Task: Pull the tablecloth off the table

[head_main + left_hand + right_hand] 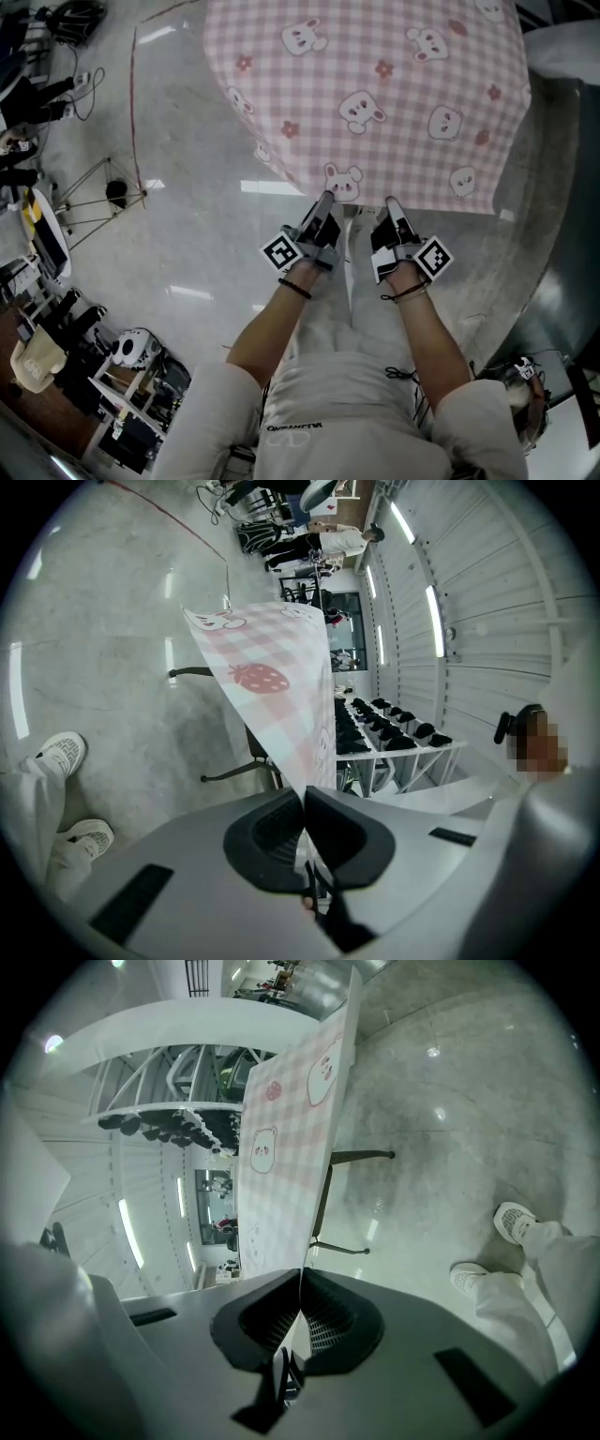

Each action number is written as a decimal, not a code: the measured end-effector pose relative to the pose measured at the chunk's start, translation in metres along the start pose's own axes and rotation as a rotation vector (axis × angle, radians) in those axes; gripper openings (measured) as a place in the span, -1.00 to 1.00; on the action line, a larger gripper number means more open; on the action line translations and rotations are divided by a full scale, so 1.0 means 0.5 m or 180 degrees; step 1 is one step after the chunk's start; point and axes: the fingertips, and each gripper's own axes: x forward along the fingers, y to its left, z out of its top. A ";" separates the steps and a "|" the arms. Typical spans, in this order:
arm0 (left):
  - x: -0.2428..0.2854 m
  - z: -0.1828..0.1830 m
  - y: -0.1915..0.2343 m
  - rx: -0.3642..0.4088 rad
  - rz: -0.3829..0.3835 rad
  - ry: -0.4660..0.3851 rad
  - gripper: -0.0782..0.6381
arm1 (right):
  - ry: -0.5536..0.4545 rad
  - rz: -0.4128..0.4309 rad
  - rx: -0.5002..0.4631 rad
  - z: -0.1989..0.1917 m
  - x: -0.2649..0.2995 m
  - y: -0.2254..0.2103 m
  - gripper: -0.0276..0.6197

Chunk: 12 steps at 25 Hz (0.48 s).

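At the near edge of the table (361,1156), the left gripper (322,201) and right gripper (393,204) are both clamped on the hem of the tablecloth (375,94) (pink check, bunnies). It covers the top, so drawing it off remains.

1. The pink checked bunny-print tablecloth (375,94) fills the far middle and right. The left gripper (325,199) and the right gripper (391,204) are clamped on its near edge, with only a narrow gap between them.
2. To the left, the polished grey concrete floor (187,244) lies open.
3. At the far left stand a thin metal tripod stand (108,192) and black cables (82,84).
4. At the near left, cluttered white shelving (122,403) closes that side.
5. Under the cloth stand black metal table legs (230,771).
6. The person's white-trousered legs (352,281) fill the near middle.
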 end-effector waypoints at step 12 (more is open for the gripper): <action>0.004 0.005 -0.012 -0.0119 0.0183 0.0150 -0.77 | -0.0030 -0.0106 0.0103 -0.005 -0.003 0.021 -0.88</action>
